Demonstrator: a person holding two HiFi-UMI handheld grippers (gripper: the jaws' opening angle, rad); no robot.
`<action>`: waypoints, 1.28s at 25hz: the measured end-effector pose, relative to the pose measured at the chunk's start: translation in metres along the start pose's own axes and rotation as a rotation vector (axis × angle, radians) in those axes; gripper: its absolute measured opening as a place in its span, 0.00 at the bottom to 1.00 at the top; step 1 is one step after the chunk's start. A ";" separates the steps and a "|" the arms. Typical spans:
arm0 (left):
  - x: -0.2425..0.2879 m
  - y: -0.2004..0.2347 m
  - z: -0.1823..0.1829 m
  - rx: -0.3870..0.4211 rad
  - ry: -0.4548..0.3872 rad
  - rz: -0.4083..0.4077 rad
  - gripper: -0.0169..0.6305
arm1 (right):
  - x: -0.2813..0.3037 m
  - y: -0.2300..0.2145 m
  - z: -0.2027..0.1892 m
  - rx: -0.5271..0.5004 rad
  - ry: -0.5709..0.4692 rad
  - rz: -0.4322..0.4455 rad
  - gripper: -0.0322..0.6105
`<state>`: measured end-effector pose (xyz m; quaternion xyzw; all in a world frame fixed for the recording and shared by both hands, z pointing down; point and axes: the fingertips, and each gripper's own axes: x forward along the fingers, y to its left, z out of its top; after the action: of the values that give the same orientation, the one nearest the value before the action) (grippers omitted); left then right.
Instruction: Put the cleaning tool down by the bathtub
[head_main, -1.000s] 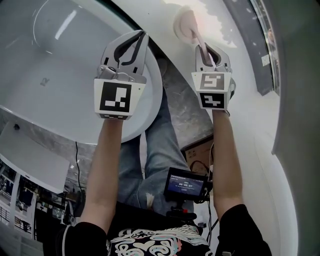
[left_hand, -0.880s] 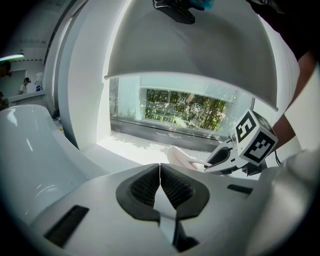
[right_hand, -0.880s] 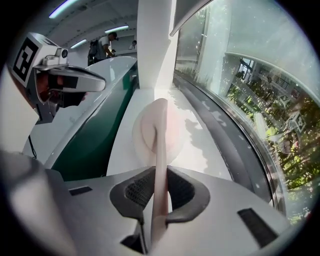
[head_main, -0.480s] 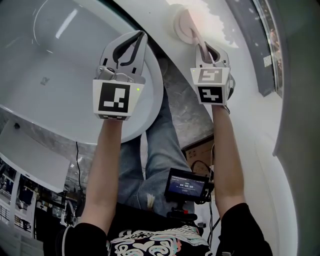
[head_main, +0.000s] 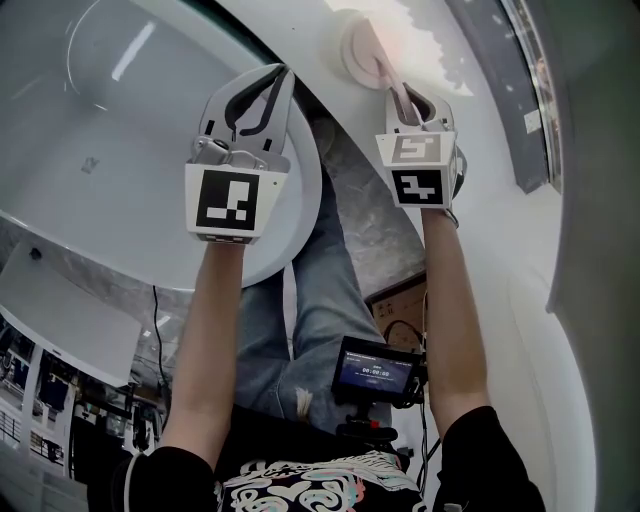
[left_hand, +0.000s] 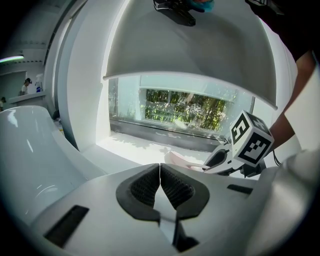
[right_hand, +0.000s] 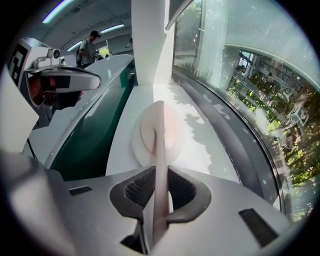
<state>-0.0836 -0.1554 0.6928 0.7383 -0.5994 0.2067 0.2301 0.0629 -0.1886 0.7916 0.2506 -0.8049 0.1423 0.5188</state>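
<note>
The cleaning tool (head_main: 362, 48) is a pale pink round pad on a flat handle; its pad lies against the white ledge (head_main: 440, 40) beside the bathtub (head_main: 110, 110). My right gripper (head_main: 405, 95) is shut on the handle (right_hand: 159, 150), with the pad (right_hand: 150, 131) just ahead of its jaws. My left gripper (head_main: 277, 72) hovers over the tub's rim, shut and holding nothing. In the left gripper view the left gripper (left_hand: 160, 167) has its pads touching, and the tool (left_hand: 181, 160) shows beyond it, beside the right gripper's marker cube (left_hand: 251, 143).
A grey window sill (right_hand: 220, 125) and glass run along the ledge's far side. A white column (right_hand: 149, 45) stands at the ledge's end. Below are a marbled floor (head_main: 375, 215), a cardboard box (head_main: 395, 300) and a chest-mounted monitor (head_main: 375, 372). A person (right_hand: 91, 45) stands far off.
My right gripper has shifted slightly left and away, and the tool's pad has slid a little left along the ledge. The left gripper has barely moved.
</note>
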 end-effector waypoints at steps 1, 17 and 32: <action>0.001 -0.001 0.000 -0.006 -0.003 0.001 0.05 | -0.001 0.000 0.001 0.000 -0.003 0.004 0.17; -0.017 -0.001 0.003 0.013 -0.076 0.013 0.05 | -0.027 0.005 -0.002 -0.037 -0.021 0.017 0.17; -0.040 0.001 0.009 0.024 -0.060 0.004 0.05 | -0.065 -0.002 0.020 0.004 -0.137 -0.086 0.17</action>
<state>-0.0922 -0.1288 0.6624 0.7455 -0.6052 0.1921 0.2029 0.0704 -0.1835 0.7238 0.2951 -0.8268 0.1042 0.4674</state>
